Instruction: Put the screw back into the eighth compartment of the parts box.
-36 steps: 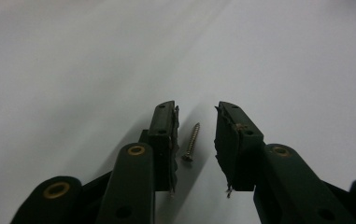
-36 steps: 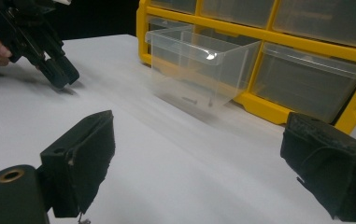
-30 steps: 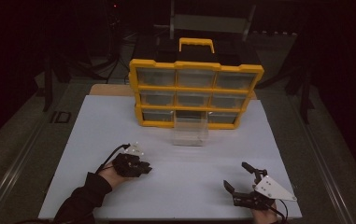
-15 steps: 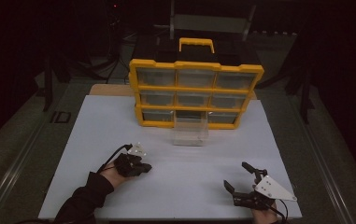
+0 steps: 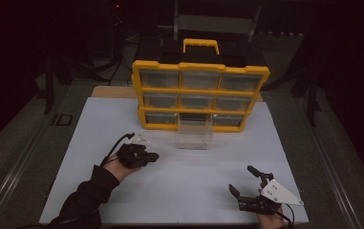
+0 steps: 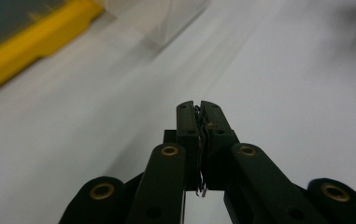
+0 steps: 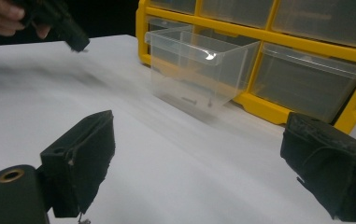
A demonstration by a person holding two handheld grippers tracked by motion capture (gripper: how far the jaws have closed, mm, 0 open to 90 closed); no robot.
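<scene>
White surface [image 5: 179, 191] fills the lower and mid frame of the high view, dark room all round it.

Nearest, lower right of frame: right gripper [image 5: 247, 183], jaws wide apart w/ nothing between them, grey plate on top, hand at the bottom edge. In the right gripper view the two black jaws sit at lower left and lower right w/ bare surface between.

Lower left, a bit farther up: left gripper [image 5: 152, 156], held by a hand in a dark sleeve [image 5: 86, 200], cable looping off its back. In the left gripper view the jaws are pressed together, tips meeting at mid frame; a thin dark wire-like bit shows in the seam between them, too small to tell what.

Mid frame, past both grippers: clear plastic drawer [image 5: 195, 134], pulled out and standing on the surface just in front of the organizer's bottom row. Right gripper view shows a couple of small dark bits on its floor.

Farthest, upper centre: yellow drawer organizer [image 5: 200, 91], three rows of clear drawers, yellow handle on top.
</scene>
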